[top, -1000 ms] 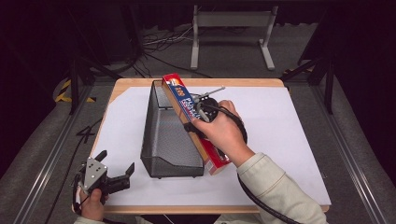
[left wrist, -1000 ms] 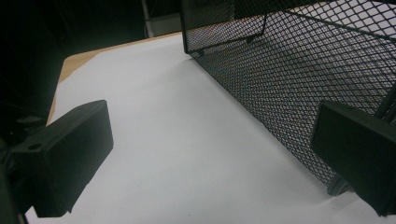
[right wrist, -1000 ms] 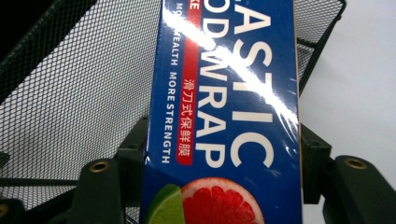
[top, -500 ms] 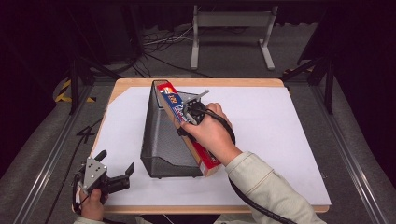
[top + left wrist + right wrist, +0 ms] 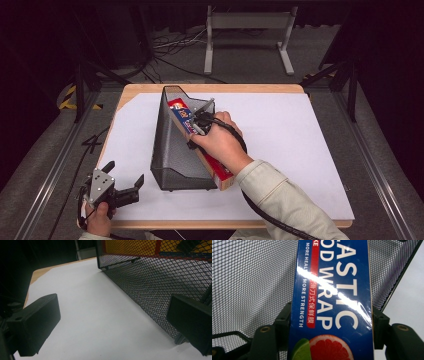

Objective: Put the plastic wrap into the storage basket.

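Here, plastic wrap box [image 5: 200, 145] lengthwise in mesh basket [image 5: 172, 150], far end away, between right tongs [image 5: 197, 122]; left tongs [image 5: 131, 190] wide, empty.

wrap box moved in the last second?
Yes. The box, clamped in the right gripper, slid left and deeper into the mesh bin, which stayed put.
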